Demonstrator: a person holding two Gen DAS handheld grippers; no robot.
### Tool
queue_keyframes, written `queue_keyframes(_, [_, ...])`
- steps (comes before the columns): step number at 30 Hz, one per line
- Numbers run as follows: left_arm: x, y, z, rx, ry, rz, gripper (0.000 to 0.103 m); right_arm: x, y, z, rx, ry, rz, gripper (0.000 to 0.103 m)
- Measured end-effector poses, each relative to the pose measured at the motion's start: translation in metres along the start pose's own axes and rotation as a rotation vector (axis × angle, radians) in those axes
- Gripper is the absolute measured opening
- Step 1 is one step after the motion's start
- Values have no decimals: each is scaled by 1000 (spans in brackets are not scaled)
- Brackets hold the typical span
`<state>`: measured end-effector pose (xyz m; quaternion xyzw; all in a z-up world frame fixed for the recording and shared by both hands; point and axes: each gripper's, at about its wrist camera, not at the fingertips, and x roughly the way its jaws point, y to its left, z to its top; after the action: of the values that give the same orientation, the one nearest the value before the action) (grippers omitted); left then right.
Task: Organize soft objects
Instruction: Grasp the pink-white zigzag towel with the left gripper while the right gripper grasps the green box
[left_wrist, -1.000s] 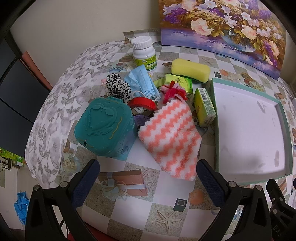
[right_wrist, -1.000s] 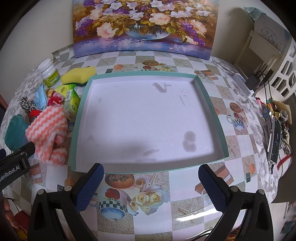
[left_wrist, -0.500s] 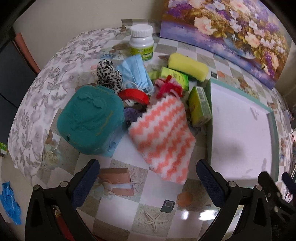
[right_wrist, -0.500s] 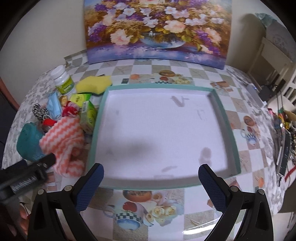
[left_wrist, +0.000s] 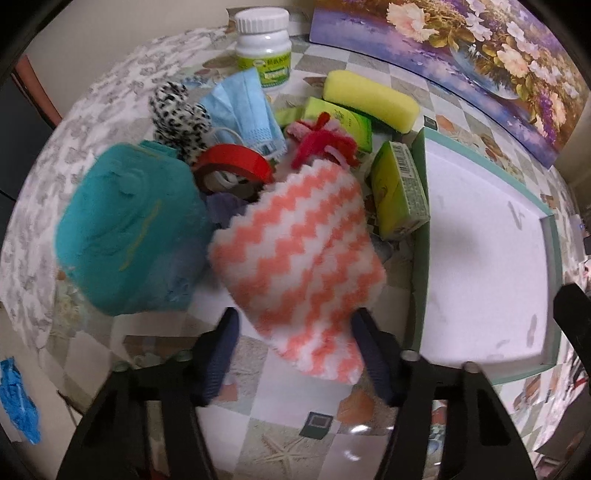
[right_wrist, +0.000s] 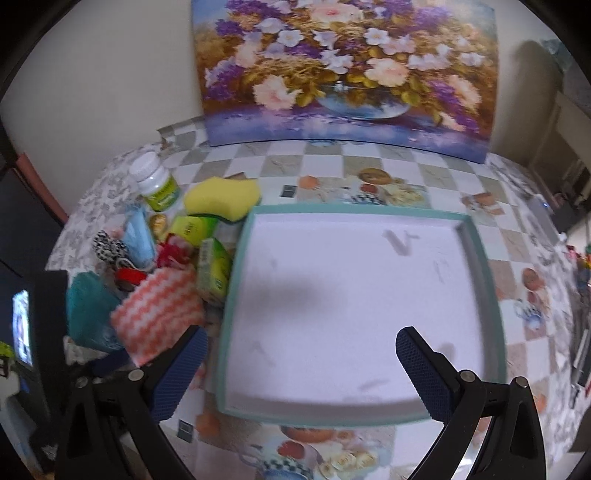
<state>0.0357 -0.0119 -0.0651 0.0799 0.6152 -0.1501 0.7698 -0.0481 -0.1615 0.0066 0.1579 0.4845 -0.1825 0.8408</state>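
Two left-gripper (left_wrist: 295, 350) fingers (left_wrist: 218, 354), wide a second ago, now narrow around the striped cloth's (left_wrist: 299, 254) near edge, so pickup is beginning; the tray (right_wrist: 495, 295) at three o'clock waits under the right gripper's (right_wrist: 299, 373) wide fingers.

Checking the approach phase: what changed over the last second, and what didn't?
The left tongs advanced to the orange-and-white cloth and narrowed, fingers now flanking its near end; whether they grip it yet is unclear. The right tongs stayed wide open, with a slight shift over the teal tray, which holds nothing. The clutter beside the cloth has not moved.
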Motion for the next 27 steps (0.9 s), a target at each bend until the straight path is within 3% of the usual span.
queue_keyframes(4, [7,1,2,-12,10,1,36,5,6,5,-28,-1,24,94])
queue_keyframes(6, [8,1,4,-16,9,-5,19,8,7,8,-26,4,38,91])
queue_keyframes(8, [4,4,3,-24,-10,-23,14,11,9,10,-30,9,53,85])
queue_keyframes(12, [-6,4,7,-18,-55,-32,11,13,12,13,-30,17,88,75])
queue_keyframes(16, [-22,5,11,-29,-100,-97,10,15,17,17,-40,24,128,61])
queue_keyframes(23, [-54,6,26,-38,-173,-137,10,19,23,29,-56,21,166,57])
queue_keyframes(27, [-74,7,37,-52,-243,-120,10,21,22,39,-54,15,174,57])
